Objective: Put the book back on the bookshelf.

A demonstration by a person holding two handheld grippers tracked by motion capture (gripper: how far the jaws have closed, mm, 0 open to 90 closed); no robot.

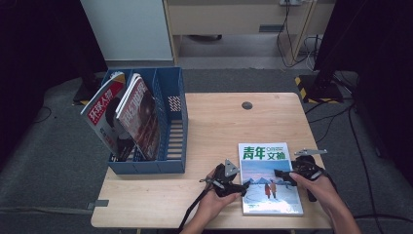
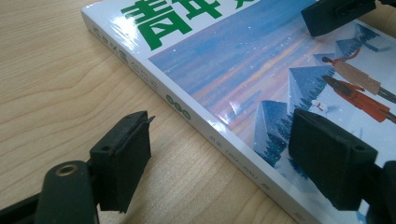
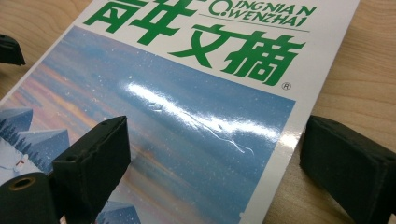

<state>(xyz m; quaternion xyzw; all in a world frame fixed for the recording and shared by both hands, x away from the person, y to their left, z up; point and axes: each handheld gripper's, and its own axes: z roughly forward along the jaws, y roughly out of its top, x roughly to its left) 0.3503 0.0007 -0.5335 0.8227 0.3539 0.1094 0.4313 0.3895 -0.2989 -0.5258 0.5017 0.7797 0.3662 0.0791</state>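
A glossy magazine (image 1: 267, 158) with a green title and a snowy blue cover lies flat on the wooden table (image 1: 214, 122) at the front right. My left gripper (image 1: 242, 187) is open at its left edge. In the left gripper view this gripper (image 2: 224, 163) straddles the magazine's spine (image 2: 187, 114), one jaw over bare wood and the other over the cover. My right gripper (image 1: 282, 174) is open at the right side. In the right gripper view it (image 3: 210, 172) spans the magazine's right edge (image 3: 285, 154), with its right jaw over the table.
A blue file rack (image 1: 173, 126) stands at the table's left edge, holding two leaning magazines (image 1: 104, 117) (image 1: 141, 114). A round cable hole (image 1: 247, 105) sits near the table's far edge. Cables and a dark stand (image 1: 324, 73) lie on the floor beyond.
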